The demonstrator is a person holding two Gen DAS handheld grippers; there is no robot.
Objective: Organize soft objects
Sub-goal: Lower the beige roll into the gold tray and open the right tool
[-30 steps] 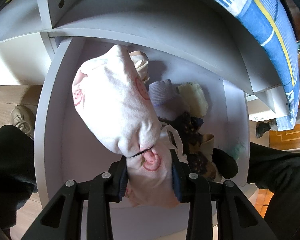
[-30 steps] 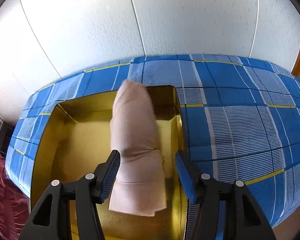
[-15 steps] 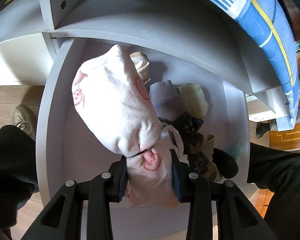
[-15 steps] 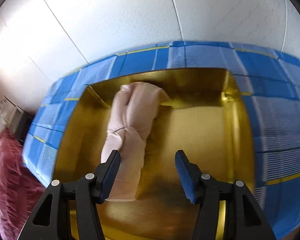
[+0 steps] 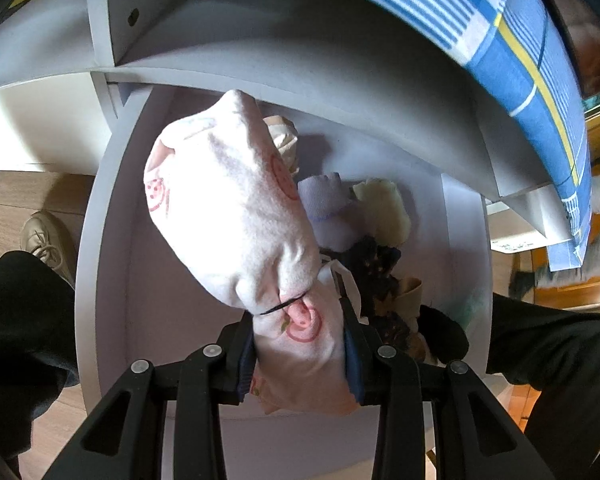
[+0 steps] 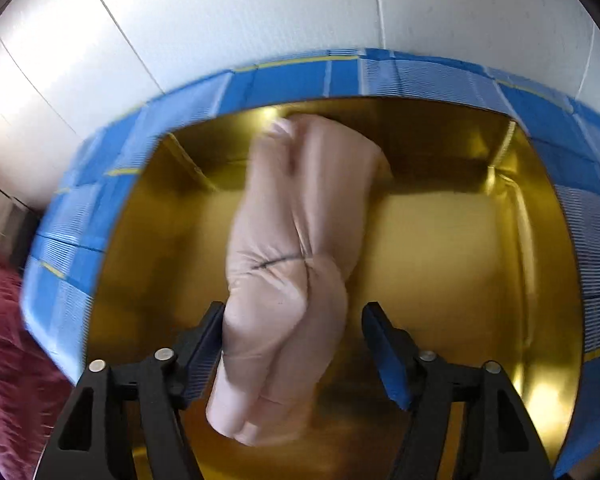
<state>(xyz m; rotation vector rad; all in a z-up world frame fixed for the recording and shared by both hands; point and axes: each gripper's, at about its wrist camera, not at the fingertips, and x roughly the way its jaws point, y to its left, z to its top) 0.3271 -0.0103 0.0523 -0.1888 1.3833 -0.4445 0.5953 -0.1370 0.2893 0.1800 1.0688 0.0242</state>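
In the left wrist view my left gripper [image 5: 300, 336] is shut on the lower end of a white sock bundle [image 5: 228, 208] printed with pink smiley faces and tied with a thin black band. It hangs over an open white drawer [image 5: 108, 240] that holds a lavender piece [image 5: 328, 208], a pale yellow one [image 5: 384, 208] and dark patterned ones [image 5: 380, 264]. In the right wrist view my right gripper [image 6: 294, 316] stands open over a gold box [image 6: 440, 240]. A beige rolled bundle [image 6: 300, 220] lies between its fingers, at the left pad and apart from the right one.
A blue checked cloth [image 6: 292, 80] lies under the gold box and hangs over the white cabinet top [image 5: 500, 40]. A white wall stands behind it. A dark red fuzzy fabric [image 6: 4, 340] sits at the left. A person's black trouser legs and a beige shoe [image 5: 44, 236] flank the drawer.
My right gripper has moved over the gold box and lower, so the box fills the view. The beige bundle went from beside the left finger to between the fingers. The left gripper has not moved.
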